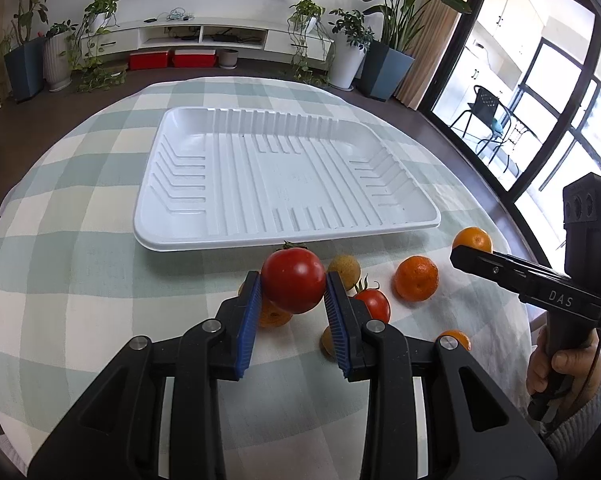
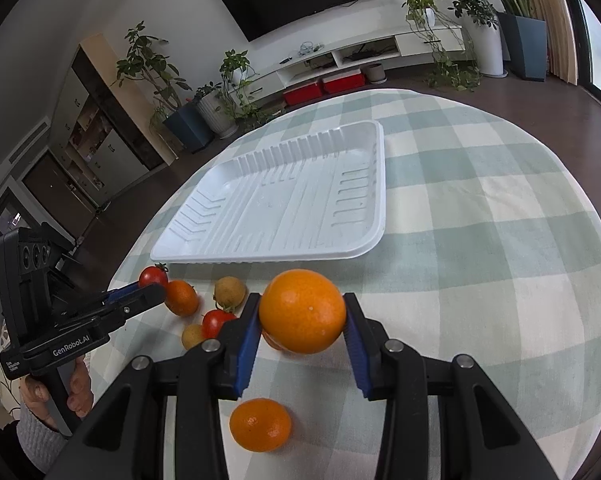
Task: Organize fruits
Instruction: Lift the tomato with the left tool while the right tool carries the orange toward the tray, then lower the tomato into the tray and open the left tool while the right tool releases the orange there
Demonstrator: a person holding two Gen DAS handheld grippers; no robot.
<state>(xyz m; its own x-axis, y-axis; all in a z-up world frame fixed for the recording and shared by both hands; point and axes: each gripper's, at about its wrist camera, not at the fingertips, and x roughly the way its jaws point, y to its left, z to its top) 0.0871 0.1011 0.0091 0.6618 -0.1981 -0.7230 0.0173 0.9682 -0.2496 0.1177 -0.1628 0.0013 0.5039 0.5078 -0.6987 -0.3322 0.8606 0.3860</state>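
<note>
My left gripper is shut on a red tomato and holds it above the cloth, just short of the white tray. My right gripper is shut on an orange, also lifted, near the tray's front edge. The tray holds nothing. On the cloth lie a second tomato, oranges and small tan fruits. The right gripper shows at the right of the left wrist view, the left gripper at the left of the right wrist view.
The round table wears a green and white checked cloth. The loose fruit lies in a cluster between the tray and the near table edge. Potted plants, a TV cabinet and glass doors stand beyond the table.
</note>
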